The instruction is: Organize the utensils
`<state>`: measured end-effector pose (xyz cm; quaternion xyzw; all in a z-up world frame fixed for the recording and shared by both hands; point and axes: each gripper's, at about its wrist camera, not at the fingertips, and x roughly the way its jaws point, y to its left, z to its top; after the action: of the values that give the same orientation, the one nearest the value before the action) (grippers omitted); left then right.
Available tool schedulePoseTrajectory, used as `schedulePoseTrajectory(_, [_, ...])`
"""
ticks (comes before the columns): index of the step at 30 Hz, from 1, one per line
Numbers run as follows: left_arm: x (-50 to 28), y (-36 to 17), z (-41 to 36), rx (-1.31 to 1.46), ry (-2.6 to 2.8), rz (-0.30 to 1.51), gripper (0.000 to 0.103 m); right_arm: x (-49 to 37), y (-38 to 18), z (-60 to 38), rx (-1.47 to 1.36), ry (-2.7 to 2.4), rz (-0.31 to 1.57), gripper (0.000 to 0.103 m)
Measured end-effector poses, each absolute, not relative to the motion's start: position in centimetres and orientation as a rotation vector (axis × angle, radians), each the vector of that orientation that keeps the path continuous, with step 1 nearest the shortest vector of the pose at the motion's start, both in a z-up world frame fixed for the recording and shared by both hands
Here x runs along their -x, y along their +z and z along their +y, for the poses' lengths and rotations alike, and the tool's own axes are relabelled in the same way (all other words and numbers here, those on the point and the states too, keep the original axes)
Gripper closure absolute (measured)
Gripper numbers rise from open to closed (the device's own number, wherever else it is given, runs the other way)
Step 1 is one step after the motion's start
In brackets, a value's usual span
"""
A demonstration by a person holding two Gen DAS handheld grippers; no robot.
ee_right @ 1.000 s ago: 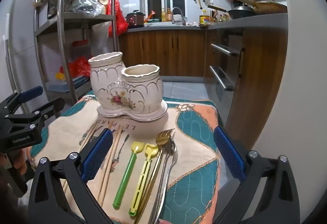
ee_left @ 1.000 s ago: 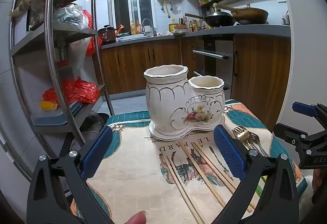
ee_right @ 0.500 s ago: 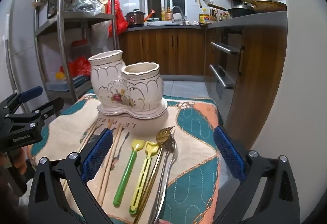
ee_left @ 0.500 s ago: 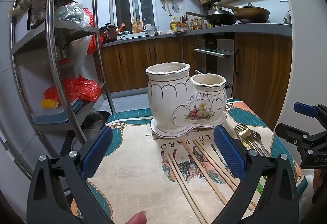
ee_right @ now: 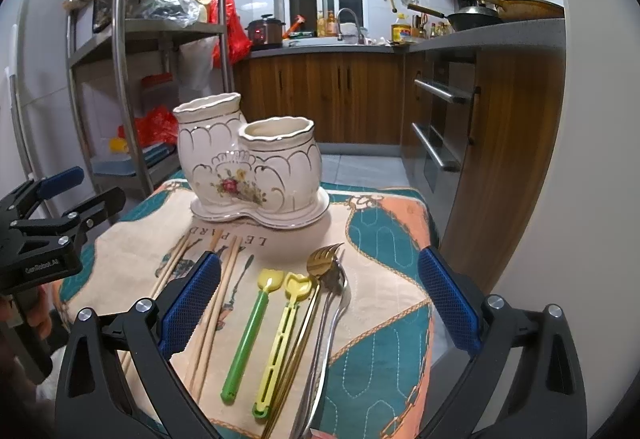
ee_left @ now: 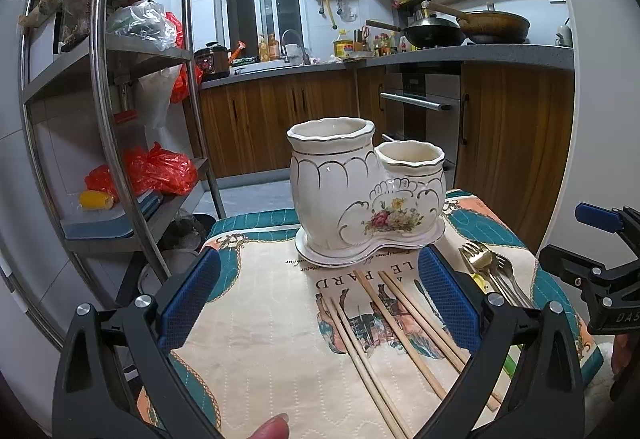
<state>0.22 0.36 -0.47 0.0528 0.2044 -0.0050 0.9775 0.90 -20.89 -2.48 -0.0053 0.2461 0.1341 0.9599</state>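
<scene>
Here, the left gripper (ee_left: 318, 295) and the right gripper (ee_right: 318, 295) are both hovering with jaws spread wide, holding nothing. The white ceramic holder (ee_right: 250, 169) is standing upright at the far side of the patterned mat (ee_right: 384, 239), both of its cups showing no utensils. Nearer, wooden chopsticks (ee_left: 404, 331) are lying loose to the left, beside a green spoon (ee_right: 246, 335) and a yellow spoon (ee_right: 282, 339). Rightmost, a gold fork (ee_right: 316, 279) and silver utensils (ee_right: 332, 323) are overlapping. A metal shelf rack (ee_left: 116, 111) is standing far left, and wooden cabinets (ee_right: 352, 97) are lining the far wall.
</scene>
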Motion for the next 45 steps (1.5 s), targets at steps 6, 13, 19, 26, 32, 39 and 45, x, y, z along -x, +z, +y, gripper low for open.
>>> schedulePoseTrajectory(6, [-0.34,-0.65,0.37,-0.106,-0.007,0.417,0.005,-0.99,-2.54,-20.82,0.01,0.269,0.502,0.005])
schedulePoseTrajectory(13, [-0.46,-0.79,0.37,-0.105,-0.018,0.429,0.005,-1.15,-2.52,-21.12,0.005,0.267,0.505,0.005])
schedulePoseTrajectory(19, [-0.42,-0.85,0.16,-0.109,-0.032,0.426,0.005,-1.17,-2.55,-21.42,-0.001,0.264,0.506,0.005])
schedulePoseTrajectory(26, [-0.33,-0.65,0.32,-0.102,-0.036,0.415,0.005,-1.18,-2.56,-21.44,-0.001,0.264,0.505,0.005])
schedulePoseTrajectory(32, [-0.33,-0.77,0.27,-0.11,-0.043,0.426,0.005,-1.15,-2.56,-21.43,0.001,0.263,0.502,0.005])
schedulePoseTrajectory(39, [-0.37,-0.8,-0.08,-0.12,-0.046,0.426,0.005,-1.13,-2.55,-21.46,0.0,0.264,0.505,0.005])
schedulePoseTrajectory(45, [-0.36,-0.8,-0.08,-0.122,-0.046,0.427,0.005,-1.15,-2.53,-21.43,0.001,0.262,0.507,0.005])
